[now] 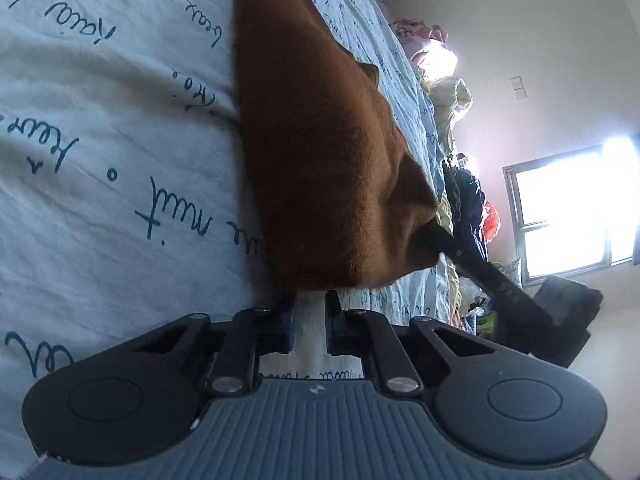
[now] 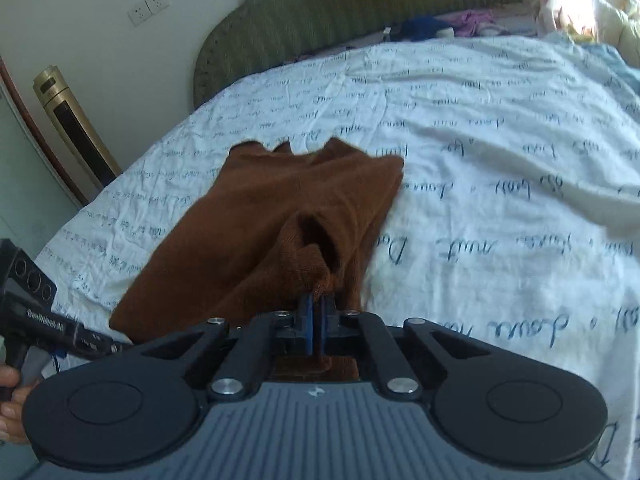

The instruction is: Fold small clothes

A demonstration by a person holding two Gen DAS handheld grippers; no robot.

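A brown knit garment [image 2: 280, 216] lies crumpled on a white bedsheet [image 2: 480, 160] printed with blue handwriting. My right gripper [image 2: 316, 308] is shut on a raised fold of the garment's near edge, and brown cloth shows between its blue pads [image 2: 306, 320]. In the left wrist view the same garment [image 1: 320, 140] stretches away. There my left gripper [image 1: 311, 300] holds its pads a little apart, with the tips buried in the cloth's near edge, apparently pinching it. The right gripper [image 1: 430, 240] enters that view from the right, biting a lifted corner. The left gripper [image 2: 114, 347] meets the garment's lower left corner.
A green padded headboard [image 2: 340, 12] stands at the far end, with loose clothes [image 2: 460, 24] below it. More clothes [image 1: 452, 96] are heaped along the bed's side near a bright window [image 1: 572, 216]. A gold tower unit [image 2: 68, 120] stands by the wall. A person's hand [image 2: 8, 392] grips the left handle.
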